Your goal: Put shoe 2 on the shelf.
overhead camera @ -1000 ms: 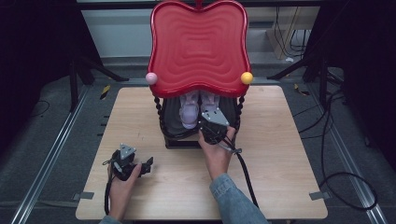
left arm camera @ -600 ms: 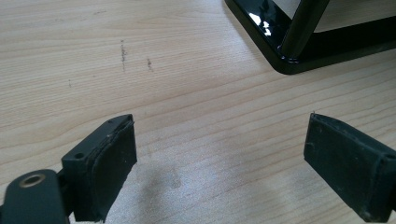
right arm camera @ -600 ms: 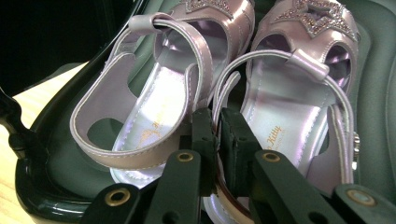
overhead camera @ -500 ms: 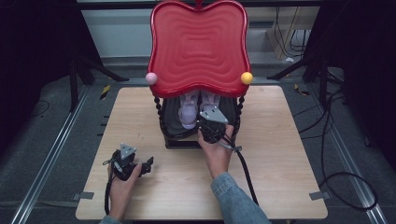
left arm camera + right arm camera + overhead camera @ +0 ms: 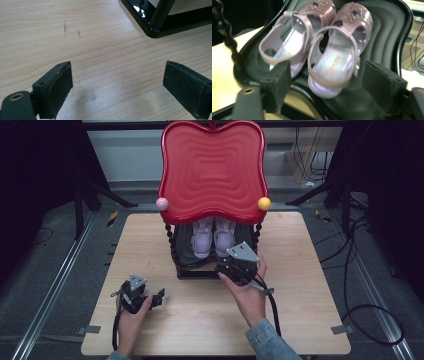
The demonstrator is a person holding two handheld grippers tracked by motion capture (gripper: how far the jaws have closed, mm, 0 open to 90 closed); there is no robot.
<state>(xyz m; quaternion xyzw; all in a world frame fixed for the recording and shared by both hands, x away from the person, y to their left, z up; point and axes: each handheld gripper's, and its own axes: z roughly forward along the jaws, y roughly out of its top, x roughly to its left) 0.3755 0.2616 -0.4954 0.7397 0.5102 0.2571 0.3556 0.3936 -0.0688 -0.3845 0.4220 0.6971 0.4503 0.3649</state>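
A pair of lilac sandals (image 5: 213,237) stands side by side on the black lower shelf (image 5: 186,260) of a rack with a red wavy top (image 5: 212,170). My right gripper (image 5: 231,262) hovers at the shelf's front edge and its jaws have just been opening. In the right gripper view the gripper (image 5: 325,72) is open. The right-hand sandal (image 5: 337,60) has its heel in line with the gap, and neither pad touches it. The other sandal (image 5: 294,40) sits beside it. My left gripper (image 5: 157,296) rests low over the table, open (image 5: 117,82) with only bare wood between its pads.
The wooden table (image 5: 310,285) carries the rack at its back middle. The rack's black base corner and post (image 5: 160,30) stand just ahead of the left gripper. Twisted black posts (image 5: 171,240) hold up the red top, which bears a pink ball (image 5: 162,203) and a yellow ball (image 5: 264,203).
The right hand has drawn back from the shelf toward the table's front and slightly right. The left hand has not moved.
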